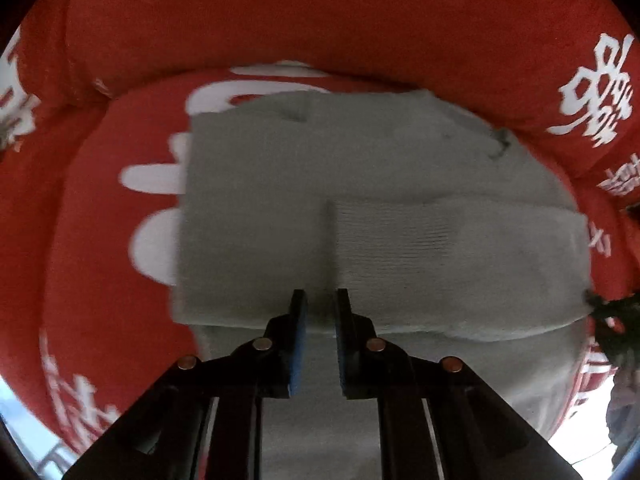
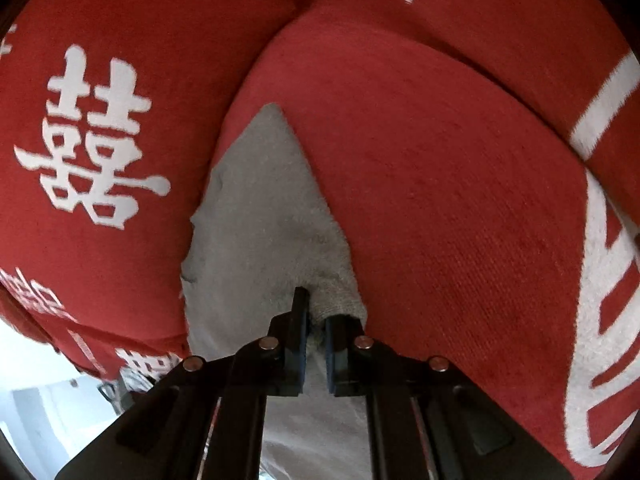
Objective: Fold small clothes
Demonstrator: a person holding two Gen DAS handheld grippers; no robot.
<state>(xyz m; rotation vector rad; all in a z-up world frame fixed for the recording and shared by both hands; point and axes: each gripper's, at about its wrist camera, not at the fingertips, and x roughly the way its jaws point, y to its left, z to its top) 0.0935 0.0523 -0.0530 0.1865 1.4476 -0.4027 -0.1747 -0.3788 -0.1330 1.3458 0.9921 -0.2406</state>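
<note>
My left gripper (image 1: 320, 312) points straight down over the grey garment (image 1: 360, 200), its jaws drawn nearly together. The left wrist view shows grey cloth running between the blue pads, but I cannot tell whether they truly pinch a layer or only sit over it. My right gripper (image 2: 316, 320) has its jaws pressed on a bunched corner of the same grey garment (image 2: 256, 208), which spreads ahead of and to the left of those jaws and narrows to a point far in front. It all lies on a red cushion (image 2: 440, 200) printed with white characters, with a red backrest (image 1: 320, 12) rising beyond the left jaws.

The risks, as I judge them:
- The right jaws hold only a small wad at the very edge, so a quick pull could let the knit slip free.
- If the left jaws have caught both the folded ribbed band (image 1: 440, 240) ahead-right of them and the layer under it, lifting would drag the fold open.
- The plush cushion may cling to the fabric and skew the crease if the two hands move unevenly.
</note>
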